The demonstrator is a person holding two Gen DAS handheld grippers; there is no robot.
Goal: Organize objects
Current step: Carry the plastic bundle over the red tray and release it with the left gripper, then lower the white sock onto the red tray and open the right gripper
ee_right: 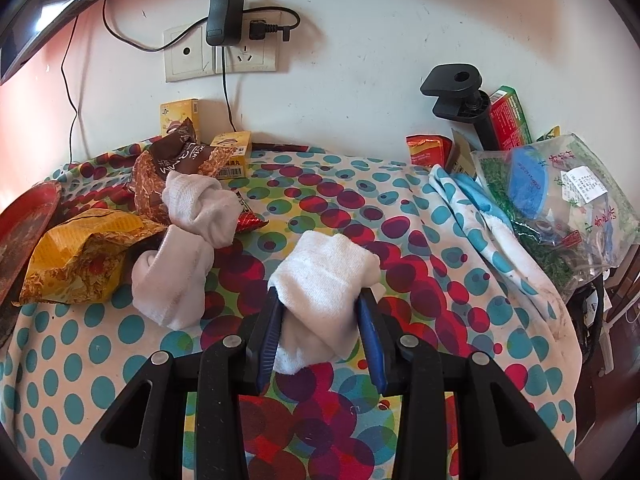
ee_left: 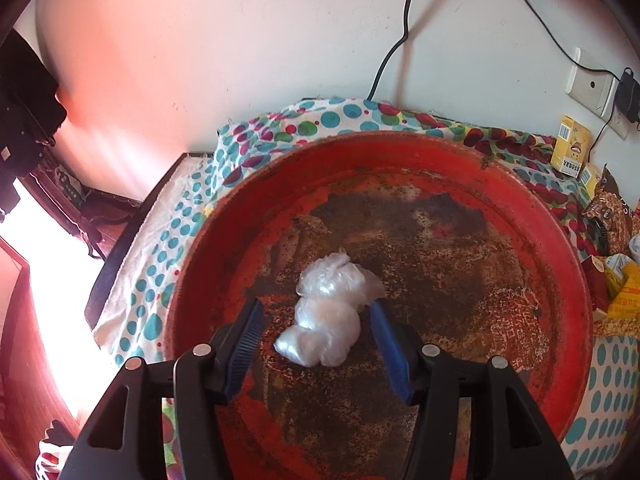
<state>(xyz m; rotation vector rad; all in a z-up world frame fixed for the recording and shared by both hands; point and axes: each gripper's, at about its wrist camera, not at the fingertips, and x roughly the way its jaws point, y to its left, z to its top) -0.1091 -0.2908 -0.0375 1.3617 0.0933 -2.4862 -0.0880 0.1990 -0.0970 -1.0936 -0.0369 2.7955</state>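
Observation:
A crumpled clear plastic bag (ee_left: 328, 312) lies on the worn floor of a big round red tray (ee_left: 400, 148). My left gripper (ee_left: 316, 306) is over the tray, open, with the bag between its blue pads; the left pad stands clear of it and the right pad is right at its edge. In the right wrist view my right gripper (ee_right: 319, 294) is shut on a rolled white sock (ee_right: 324, 272), held just above the dotted cloth (ee_right: 400, 240). Another knotted white sock (ee_right: 188, 240) lies to the left.
Snack wrappers (ee_right: 88, 256) and yellow boxes (ee_right: 232, 152) crowd the left back by the tray's edge (ee_right: 28, 208). A clear bag of items (ee_right: 560, 208), a folded cloth (ee_right: 472, 216) and a black clamp (ee_right: 460, 92) sit at the right. Wall sockets with cables (ee_right: 224, 48) are behind.

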